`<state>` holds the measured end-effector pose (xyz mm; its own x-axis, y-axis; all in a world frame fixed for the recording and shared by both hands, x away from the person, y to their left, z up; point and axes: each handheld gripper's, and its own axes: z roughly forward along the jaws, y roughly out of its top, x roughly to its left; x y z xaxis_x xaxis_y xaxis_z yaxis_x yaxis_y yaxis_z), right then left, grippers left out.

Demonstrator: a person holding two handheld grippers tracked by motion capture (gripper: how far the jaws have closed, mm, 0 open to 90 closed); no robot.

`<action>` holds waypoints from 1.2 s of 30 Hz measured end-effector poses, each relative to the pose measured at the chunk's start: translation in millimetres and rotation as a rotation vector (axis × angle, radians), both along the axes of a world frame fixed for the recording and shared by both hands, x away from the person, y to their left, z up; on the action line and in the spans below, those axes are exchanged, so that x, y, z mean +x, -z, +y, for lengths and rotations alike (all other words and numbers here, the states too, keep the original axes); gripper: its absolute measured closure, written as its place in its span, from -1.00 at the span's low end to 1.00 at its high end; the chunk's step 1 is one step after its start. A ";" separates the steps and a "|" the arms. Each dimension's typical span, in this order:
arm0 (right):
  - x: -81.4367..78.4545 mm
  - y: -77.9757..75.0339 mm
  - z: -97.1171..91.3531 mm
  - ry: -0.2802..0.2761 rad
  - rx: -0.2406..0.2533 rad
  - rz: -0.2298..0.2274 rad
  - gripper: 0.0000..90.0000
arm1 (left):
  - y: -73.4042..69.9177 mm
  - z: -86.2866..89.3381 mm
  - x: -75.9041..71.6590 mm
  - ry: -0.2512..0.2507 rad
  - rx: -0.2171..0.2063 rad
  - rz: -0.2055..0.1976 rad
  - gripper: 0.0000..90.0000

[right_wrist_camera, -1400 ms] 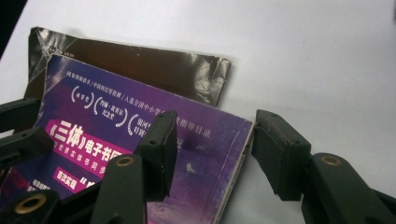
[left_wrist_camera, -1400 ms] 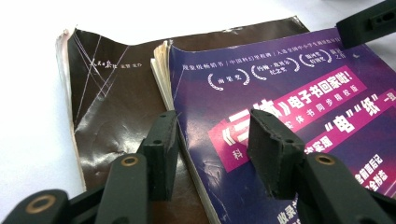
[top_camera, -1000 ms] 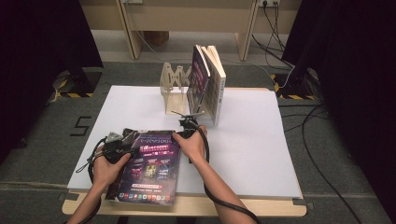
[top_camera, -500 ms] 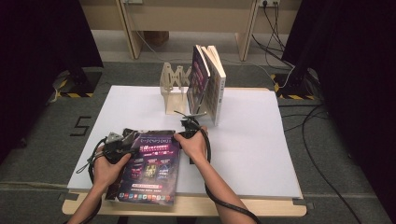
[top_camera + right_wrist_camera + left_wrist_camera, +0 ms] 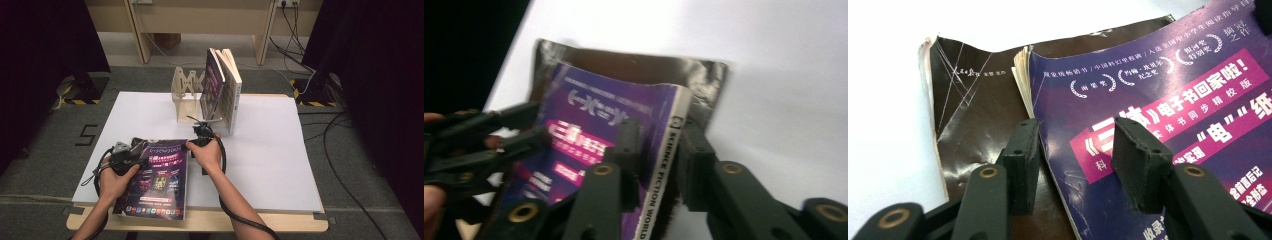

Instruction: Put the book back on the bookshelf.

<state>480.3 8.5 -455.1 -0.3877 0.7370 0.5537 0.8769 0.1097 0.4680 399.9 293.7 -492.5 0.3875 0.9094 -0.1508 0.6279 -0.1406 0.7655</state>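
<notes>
A purple-covered book (image 5: 160,180) lies on a dark brown book (image 5: 973,110) at the near left of the white table (image 5: 280,150). My left gripper (image 5: 136,156) is at the purple book's far left corner. In the left gripper view this gripper (image 5: 1075,145) is open, one jaw beside the page edge over the brown cover, the other over the purple cover (image 5: 1173,100). My right gripper (image 5: 192,145) is at the far right corner. Its jaws (image 5: 659,145) sit on either side of the white spine (image 5: 664,165), shut on it. The left gripper (image 5: 524,135) reaches in opposite.
A wooden slotted rack (image 5: 186,87) stands at the table's far middle, with two upright books (image 5: 223,87) leaning in it. Black cables (image 5: 345,130) run over the floor at the right. Bare white table lies to the right of the books.
Almost nothing has moved. The right hand has edged slightly in on the purple book's far right corner.
</notes>
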 end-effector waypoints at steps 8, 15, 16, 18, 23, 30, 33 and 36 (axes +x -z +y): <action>-4.7 -17.1 6.3 -0.005 0.046 -0.046 0.80 | -0.4 9.2 0.7 -0.008 -0.013 -0.040 0.02; -10.8 -33.5 4.1 0.023 0.073 -0.093 0.85 | -5.2 20.1 -0.7 -0.053 -0.044 -0.104 -0.02; -11.4 -35.5 3.2 0.023 0.073 -0.106 0.85 | -5.2 21.5 -0.6 -0.061 -0.043 -0.110 -0.02; -12.8 -39.8 1.2 0.030 0.078 -0.120 0.85 | -4.7 23.6 -0.2 -0.068 -0.035 -0.118 -0.04; -16.2 -50.9 -6.2 0.044 0.093 -0.158 0.86 | -1.8 28.0 0.6 -0.085 -0.023 -0.155 -0.08; -18.9 -61.9 -14.5 0.058 0.101 -0.206 0.86 | 1.0 33.6 1.2 -0.108 0.002 -0.214 -0.14; -19.4 -64.8 -17.1 0.067 0.102 -0.217 0.86 | 2.7 34.9 1.3 -0.110 0.012 -0.223 -0.16; -19.8 -67.1 -18.7 0.069 0.101 -0.231 0.86 | 4.9 35.3 0.6 -0.113 0.010 -0.240 -0.16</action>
